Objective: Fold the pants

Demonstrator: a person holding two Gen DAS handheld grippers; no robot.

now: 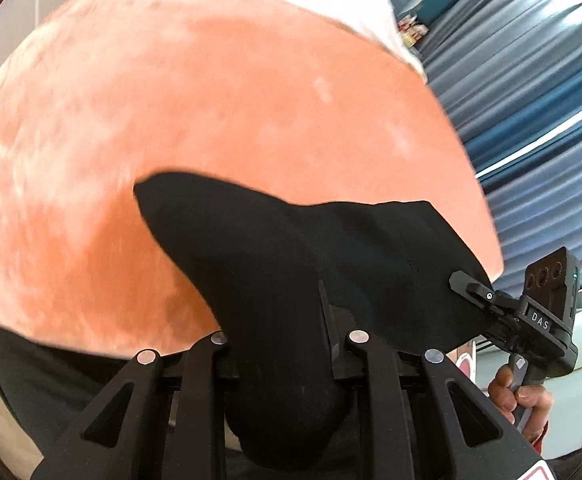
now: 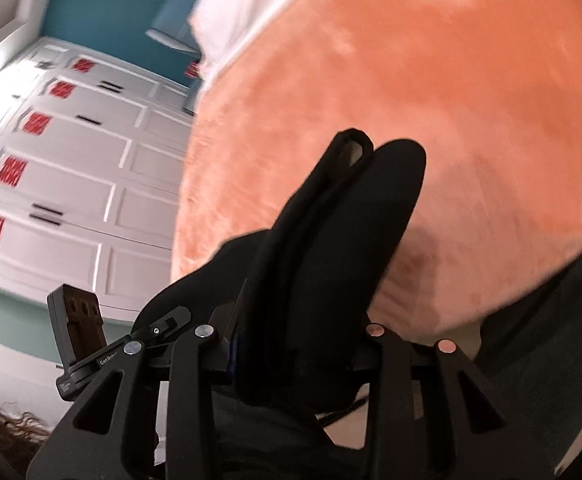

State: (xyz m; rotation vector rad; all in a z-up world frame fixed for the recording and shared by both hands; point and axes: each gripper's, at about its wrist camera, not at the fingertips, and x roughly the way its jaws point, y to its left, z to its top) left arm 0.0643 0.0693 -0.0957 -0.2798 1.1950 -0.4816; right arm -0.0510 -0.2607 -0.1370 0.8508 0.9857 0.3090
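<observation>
Matte black left gripper (image 1: 291, 344) with silver pivot screws; right gripper (image 1: 487, 300) marked "DAS".

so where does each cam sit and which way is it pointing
Left wrist: on the left gripper, looking down along its fingers at the black pants it pinches above the orange blanket; the right gripper and a hand show.
Right wrist: on the right gripper, facing the blanket and white cabinets; the left gripper shows.
Shared: pants, blanket, and each shows the other gripper.

"DAS" is read on the right gripper (image 1: 461, 282) body in the left wrist view, and "GenRob", partly cut off, on the left gripper (image 2: 163, 326) base in the right wrist view.
</observation>
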